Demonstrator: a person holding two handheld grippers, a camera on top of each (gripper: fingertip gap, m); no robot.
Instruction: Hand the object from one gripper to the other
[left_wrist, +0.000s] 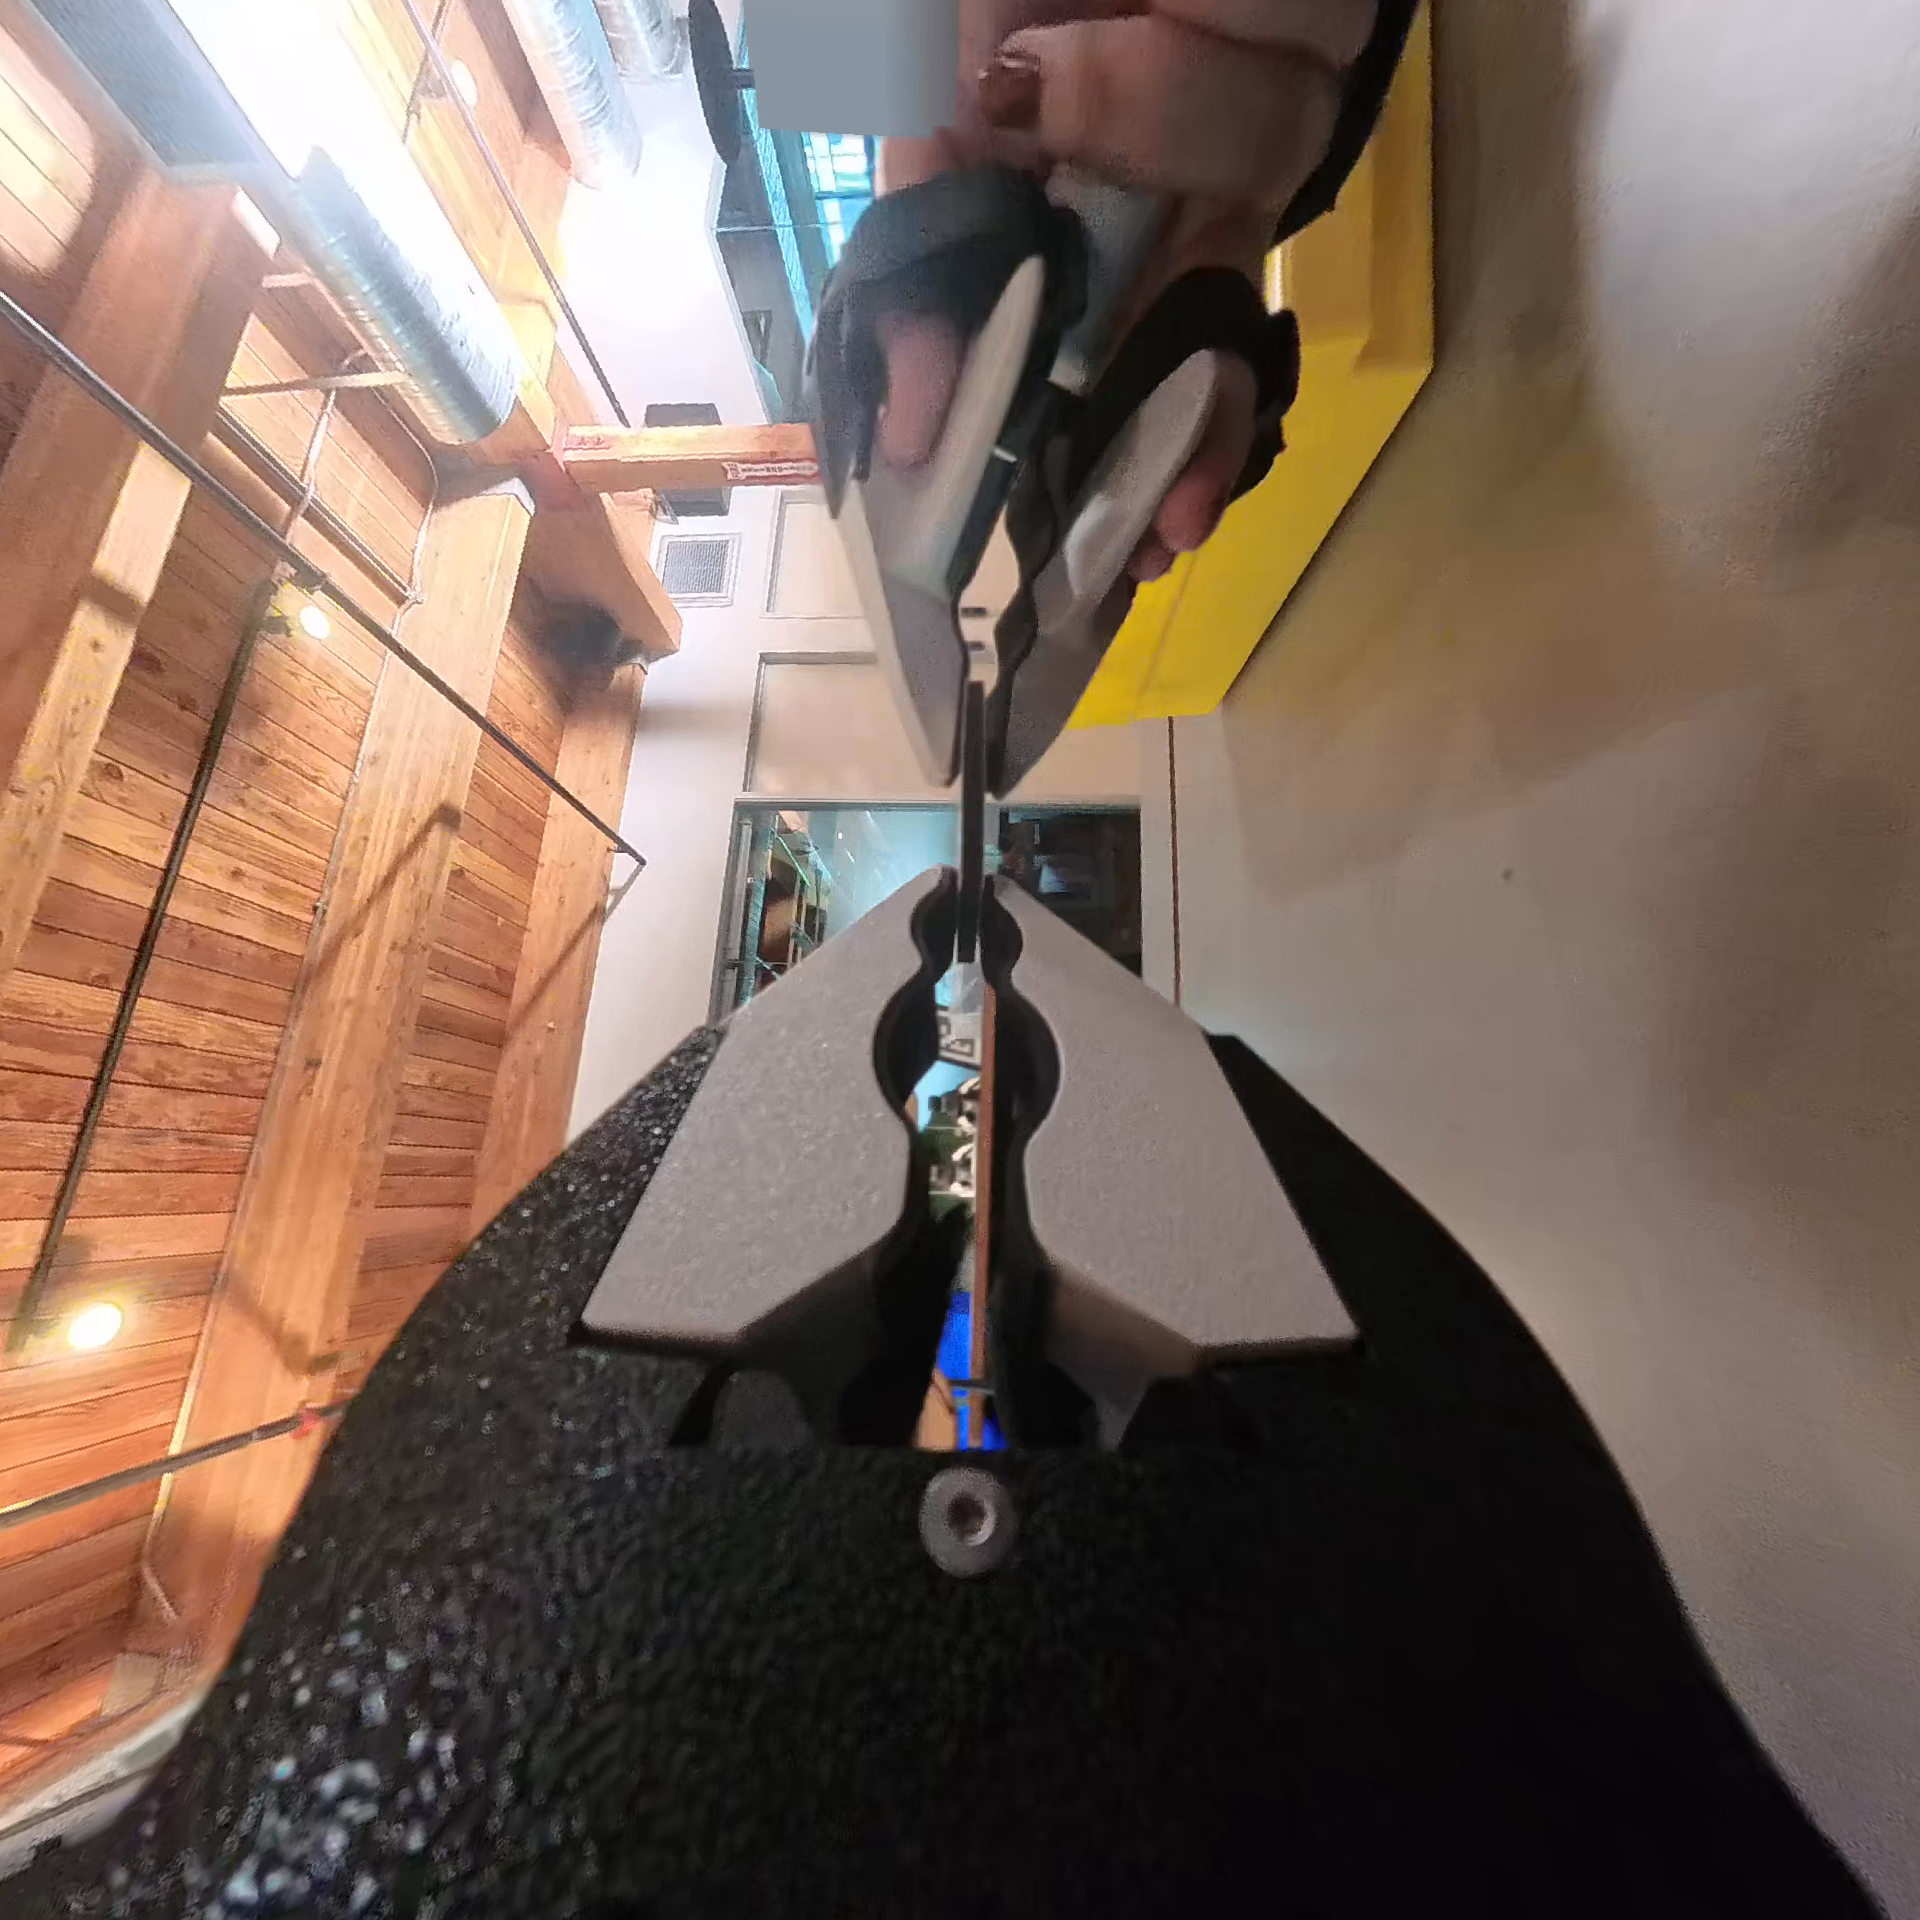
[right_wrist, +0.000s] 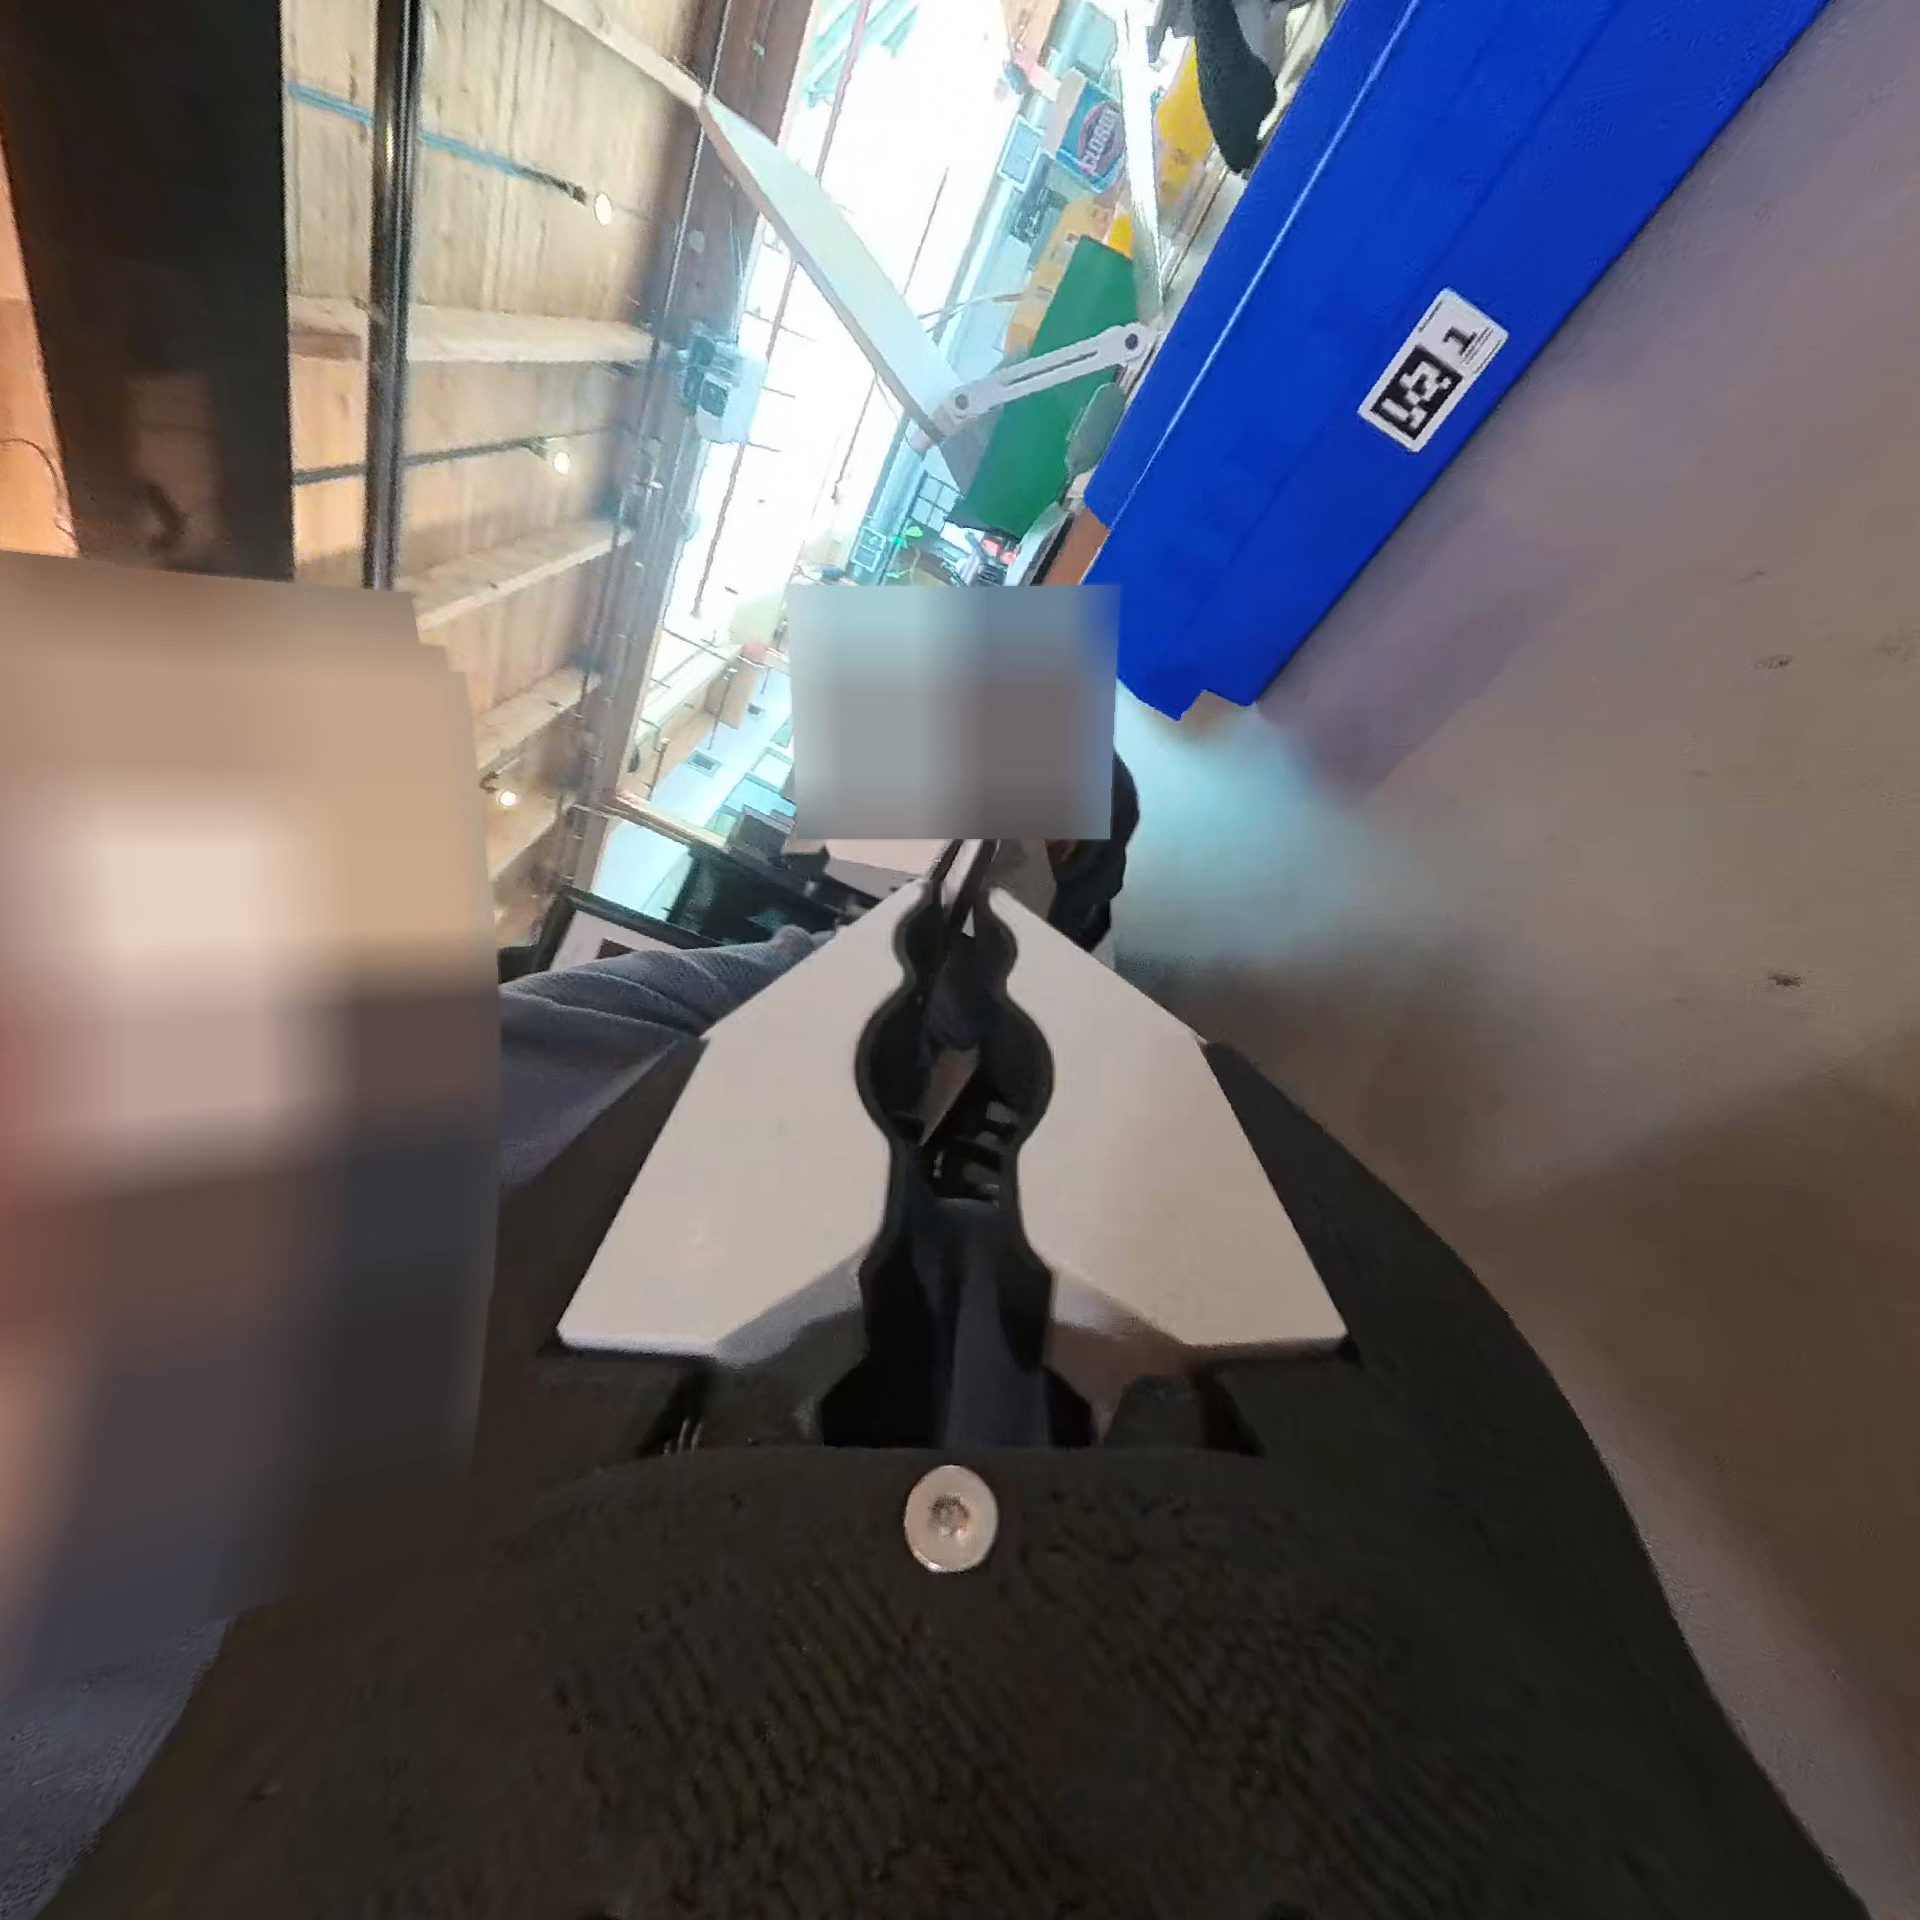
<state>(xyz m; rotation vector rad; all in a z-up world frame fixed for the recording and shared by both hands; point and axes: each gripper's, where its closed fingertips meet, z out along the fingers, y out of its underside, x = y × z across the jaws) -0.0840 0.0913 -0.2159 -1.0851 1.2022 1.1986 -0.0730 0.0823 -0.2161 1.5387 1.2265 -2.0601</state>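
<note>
Pinching opposite edges of a thin black object (left_wrist: 971, 821), both the left hand-held gripper (left_wrist: 971, 894) and the right hand-held gripper (left_wrist: 974, 774) are closed.

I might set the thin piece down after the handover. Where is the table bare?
Bare tabletop lies beside the yellow bin and, in the right wrist view, alongside the blue bin. Crowded midair: left gripper and right gripper face tip to tip, jaws shut on the thin dark piece.
</note>
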